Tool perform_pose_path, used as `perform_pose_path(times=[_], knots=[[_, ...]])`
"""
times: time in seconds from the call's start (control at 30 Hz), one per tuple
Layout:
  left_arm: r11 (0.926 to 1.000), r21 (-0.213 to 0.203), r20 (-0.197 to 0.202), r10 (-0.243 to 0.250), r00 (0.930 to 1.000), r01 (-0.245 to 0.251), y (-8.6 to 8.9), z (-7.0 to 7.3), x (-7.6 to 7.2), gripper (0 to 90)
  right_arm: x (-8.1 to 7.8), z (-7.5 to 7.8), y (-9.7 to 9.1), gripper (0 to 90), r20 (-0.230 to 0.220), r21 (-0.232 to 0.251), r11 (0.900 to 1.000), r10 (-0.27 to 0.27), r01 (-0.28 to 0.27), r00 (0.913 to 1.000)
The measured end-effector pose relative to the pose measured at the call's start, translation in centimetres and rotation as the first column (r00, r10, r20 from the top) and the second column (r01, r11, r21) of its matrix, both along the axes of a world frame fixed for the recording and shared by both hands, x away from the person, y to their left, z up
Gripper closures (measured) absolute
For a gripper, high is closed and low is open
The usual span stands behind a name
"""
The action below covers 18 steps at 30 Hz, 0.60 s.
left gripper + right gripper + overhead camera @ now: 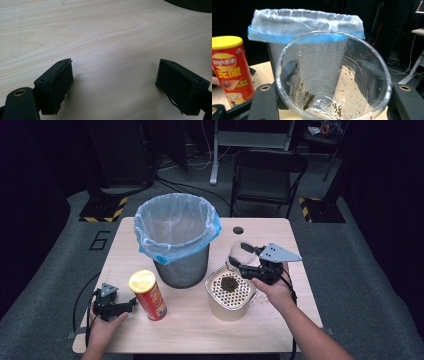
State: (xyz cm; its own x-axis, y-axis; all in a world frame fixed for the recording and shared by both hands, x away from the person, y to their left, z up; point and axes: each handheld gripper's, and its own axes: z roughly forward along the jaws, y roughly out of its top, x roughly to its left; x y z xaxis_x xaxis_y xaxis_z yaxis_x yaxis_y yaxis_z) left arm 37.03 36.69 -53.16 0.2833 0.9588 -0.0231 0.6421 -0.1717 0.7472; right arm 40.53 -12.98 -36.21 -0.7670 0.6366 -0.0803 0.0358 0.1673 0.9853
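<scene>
My right fingers [245, 257] grip a clear plastic cup [333, 75], about half closed on its wall, the jaws pressing it from both sides. I hold the cup tipped on its side, mouth toward the bin [176, 240], above the far edge of the strainer tub [228, 292]. In the right gripper view the cup is nearly empty: only wet brown dregs cling near its bottom.

A dark clump of the same stuff sits on the tub's perforated insert, so I judge the pouring step to be done and the solids caught. What seems left is to get rid of the cup, probably into the lined bin at about ten o'clock from my right hand, and perhaps to tip the clump in as well.

My left fingers [113, 82] stand wide open over bare counter [105, 37], holding nothing. That hand rests at the counter's near left corner, at about nine o'clock from the chip can [148, 295], just beside it. The can stands upright with its yellow lid on, untouched as far as I can tell.
</scene>
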Motion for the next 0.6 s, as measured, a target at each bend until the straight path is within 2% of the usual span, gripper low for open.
perform_pose_path(times=[0.3,0.47,0.6], knots=[[1.0000,0.000,0.000,0.000,1.0000,0.000,0.0,0.0,0.0,13.5,0.2,3.4,0.7,36.8,-0.015,-0.020,0.9992,0.035,-0.036,0.9993],[1.0000,0.000,0.000,0.000,1.0000,0.000,0.0,0.0,0.0,13.5,0.7,5.7,0.9,37.1,-0.028,0.005,0.9992,0.041,-0.041,0.9988],[1.0000,-0.001,0.000,0.000,1.0000,0.000,0.0,0.0,0.0,13.5,1.0,7.5,1.1,37.2,-0.020,0.010,0.9994,0.034,-0.034,0.9992]])
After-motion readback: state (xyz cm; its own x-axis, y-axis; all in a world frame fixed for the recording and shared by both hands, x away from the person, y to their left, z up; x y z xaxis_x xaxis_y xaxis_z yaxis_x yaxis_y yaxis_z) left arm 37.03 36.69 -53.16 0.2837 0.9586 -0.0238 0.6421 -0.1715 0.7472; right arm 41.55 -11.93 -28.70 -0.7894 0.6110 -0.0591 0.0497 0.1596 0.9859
